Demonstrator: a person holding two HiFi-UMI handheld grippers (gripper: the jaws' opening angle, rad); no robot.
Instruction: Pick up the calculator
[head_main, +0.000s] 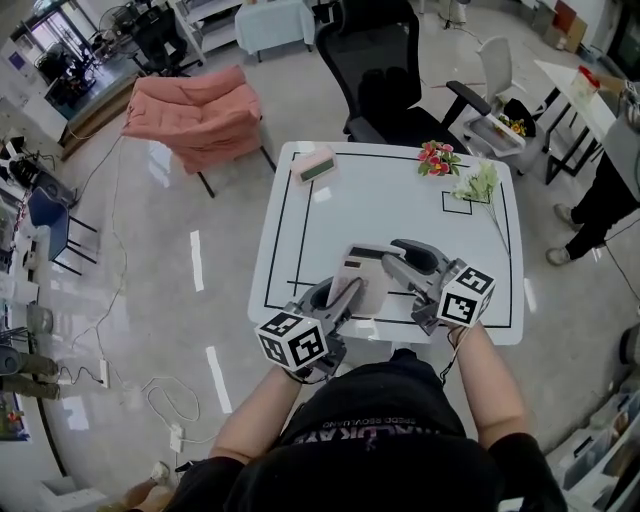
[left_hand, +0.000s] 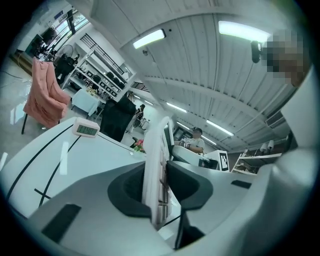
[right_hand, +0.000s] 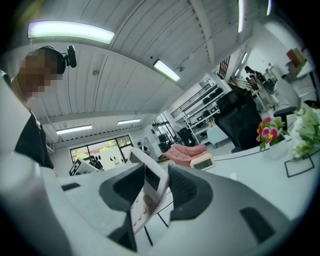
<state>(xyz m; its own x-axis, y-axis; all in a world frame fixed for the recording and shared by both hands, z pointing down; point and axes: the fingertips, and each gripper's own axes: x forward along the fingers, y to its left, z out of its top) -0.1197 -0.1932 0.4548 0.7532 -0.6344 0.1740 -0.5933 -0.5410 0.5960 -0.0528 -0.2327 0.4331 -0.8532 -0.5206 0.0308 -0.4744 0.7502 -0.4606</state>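
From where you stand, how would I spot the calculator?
Look at the white table with black lines, in front of the black office chair. At its near edge, the calculator is between the jaws of the left gripper and the right gripper. Unlike the small clock at the far left corner, it is a pale slab with keys.
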